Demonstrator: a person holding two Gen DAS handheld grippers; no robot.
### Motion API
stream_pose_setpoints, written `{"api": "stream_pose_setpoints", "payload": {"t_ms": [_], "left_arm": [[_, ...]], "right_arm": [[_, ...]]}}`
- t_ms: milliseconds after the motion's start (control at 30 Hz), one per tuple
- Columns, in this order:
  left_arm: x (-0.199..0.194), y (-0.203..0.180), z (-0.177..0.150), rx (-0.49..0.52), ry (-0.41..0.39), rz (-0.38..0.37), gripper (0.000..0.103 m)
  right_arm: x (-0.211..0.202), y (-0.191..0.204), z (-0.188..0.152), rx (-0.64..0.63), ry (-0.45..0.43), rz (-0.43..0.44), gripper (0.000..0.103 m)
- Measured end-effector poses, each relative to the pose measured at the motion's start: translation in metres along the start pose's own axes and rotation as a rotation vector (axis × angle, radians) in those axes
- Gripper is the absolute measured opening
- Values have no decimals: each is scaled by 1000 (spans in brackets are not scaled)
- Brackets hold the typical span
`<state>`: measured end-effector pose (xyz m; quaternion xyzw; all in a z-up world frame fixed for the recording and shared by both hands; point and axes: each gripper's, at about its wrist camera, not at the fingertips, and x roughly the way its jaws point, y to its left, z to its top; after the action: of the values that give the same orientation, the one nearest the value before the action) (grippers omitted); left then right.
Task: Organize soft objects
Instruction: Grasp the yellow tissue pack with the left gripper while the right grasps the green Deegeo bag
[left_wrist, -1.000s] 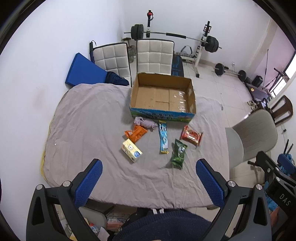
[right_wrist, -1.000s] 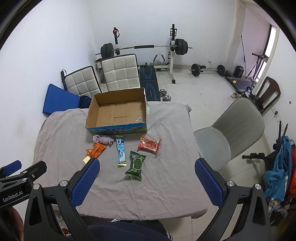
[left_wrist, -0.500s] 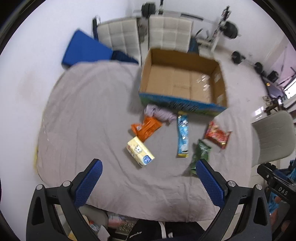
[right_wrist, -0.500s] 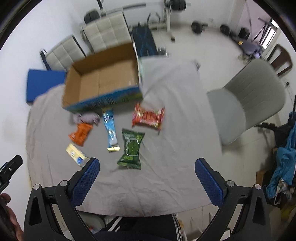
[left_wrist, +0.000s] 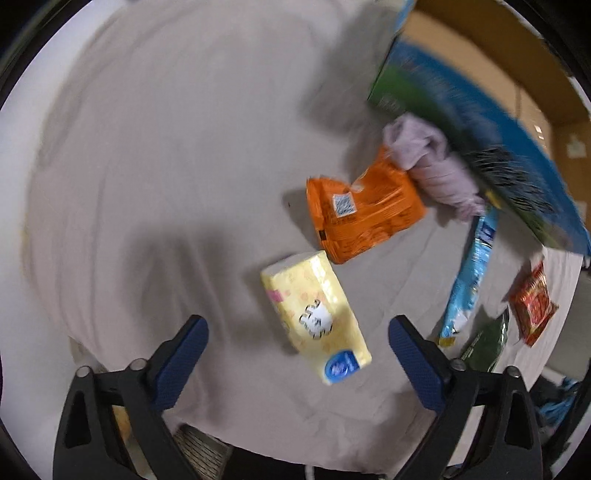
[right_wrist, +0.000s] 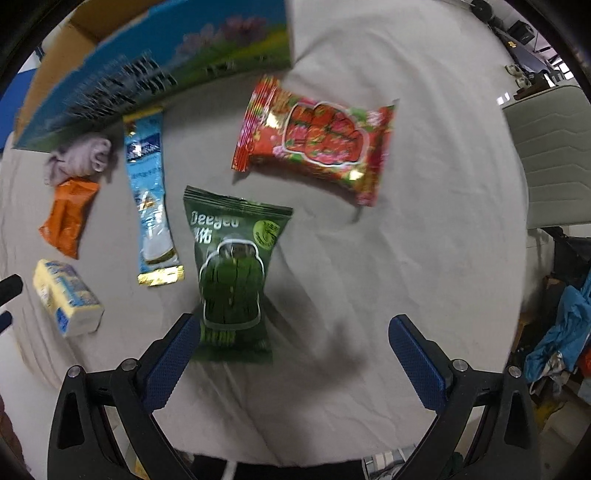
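Grey cloth (left_wrist: 155, 155) covers the desk, and the soft items lie scattered on it in front of an open cardboard box (left_wrist: 476, 122) with a blue and green printed side. The left claw (left_wrist: 298, 345) points down over a yellow tissue pack (left_wrist: 314, 314); its blue pads (left_wrist: 181, 354) stand wide on either side of the pack without touching it, and the jaws are closing. Just beyond the pack lies an orange packet (left_wrist: 362, 214), with a crumpled lilac cloth (left_wrist: 432, 162) against the box wall. A long light-blue sachet (left_wrist: 472, 273) lies to the right, then a red packet (left_wrist: 532, 302) and a dark green one (left_wrist: 487, 343) near the desk's edge.

The right claw (right_wrist: 288, 354) hangs spread above the green snack bag (right_wrist: 232, 273), whose lower end sits just beside the left pad (right_wrist: 170, 358); the pads do not press on it. The red strawberry-print packet (right_wrist: 317, 140) lies further off, nearer the box, well apart from the fingers. A grey chair (right_wrist: 554, 155) stands beside the desk.
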<state>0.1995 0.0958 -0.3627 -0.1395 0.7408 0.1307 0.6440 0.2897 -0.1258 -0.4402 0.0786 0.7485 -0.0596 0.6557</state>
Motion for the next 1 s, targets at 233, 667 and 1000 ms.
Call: {"api": "stream_pose_setpoints", "payload": {"t_ms": [233, 667, 1000], "left_arm": [[30, 17, -4, 5, 44, 32, 91], [58, 71, -26, -121, 92, -13, 91], [110, 70, -19, -167, 156, -23, 66]], "right_arm": [[36, 13, 10, -5, 31, -2, 101], [84, 38, 4, -30, 85, -18, 101], [133, 46, 0, 54, 208, 40, 67]]}}
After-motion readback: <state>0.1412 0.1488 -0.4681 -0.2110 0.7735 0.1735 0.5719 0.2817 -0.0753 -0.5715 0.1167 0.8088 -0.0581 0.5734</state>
